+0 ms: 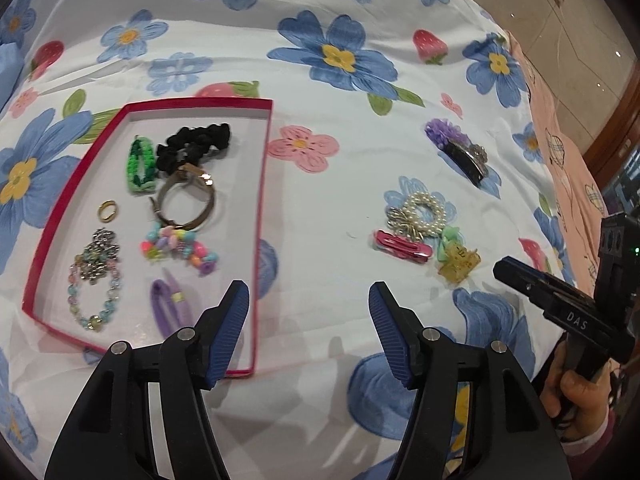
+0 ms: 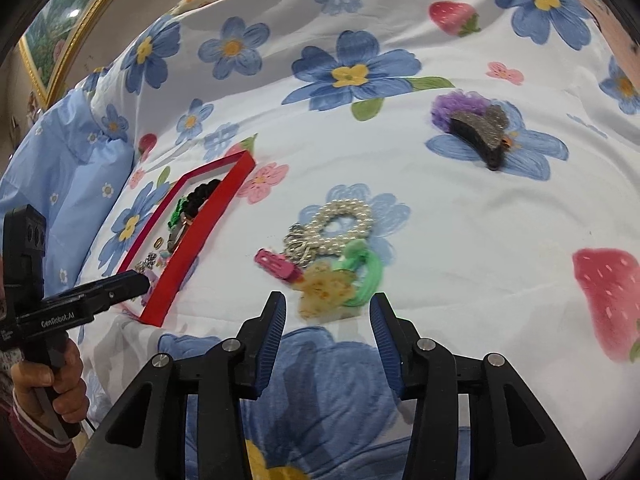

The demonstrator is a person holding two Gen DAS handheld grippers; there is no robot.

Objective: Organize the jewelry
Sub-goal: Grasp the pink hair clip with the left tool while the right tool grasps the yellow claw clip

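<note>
Floral bedspread (image 2: 460, 240): loose jewelry cluster (image 2: 332, 256) lies just ahead of the right gripper (image 2: 328, 320), w/ jaws apart & empty; red tray (image 1: 262, 216) sits beside left gripper (image 1: 308, 320), also apart, so right is nearer.

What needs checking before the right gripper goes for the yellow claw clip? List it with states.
1. Right gripper open and empty: ok.
2. Yellow claw clip just ahead of its fingers: ok.
3. Clip free of neighbours: not ok, the green hair tie and pink clip lie against it.
4. Left gripper open and empty: ok.
5. Free room in the red tray: ok, near its top edge.
</note>
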